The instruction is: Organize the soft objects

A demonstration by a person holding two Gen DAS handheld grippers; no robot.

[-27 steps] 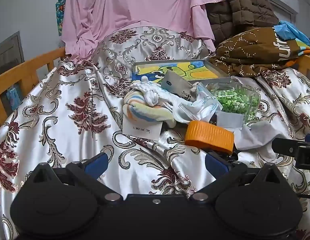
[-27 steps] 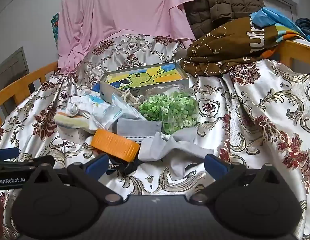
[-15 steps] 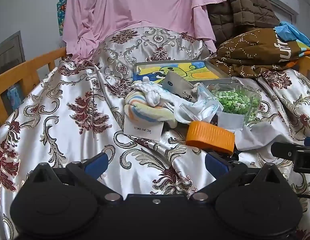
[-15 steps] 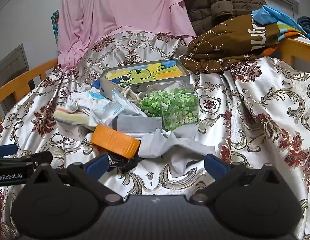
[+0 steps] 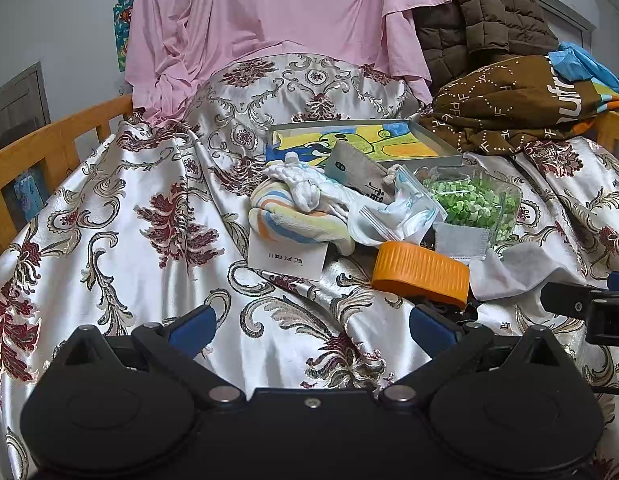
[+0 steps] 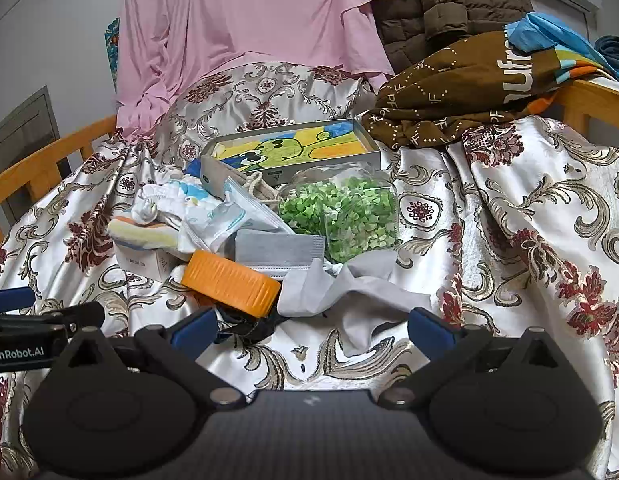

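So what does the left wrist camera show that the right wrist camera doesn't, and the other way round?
Only the left wrist view shows the printed face of the white card under the striped cloth. Only the right shows the whole grey cloth and the left gripper's GenRobot label. Both show the orange lid, green-filled container and cartoon box.

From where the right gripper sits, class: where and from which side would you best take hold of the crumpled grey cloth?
Probably the raised fold of the grey cloth, just right of the orange lid. Come straight in from the near side with the right gripper, whose fingers stand open: that ridge lifts off the bedspread, while the flatter near tail offers little to pinch.
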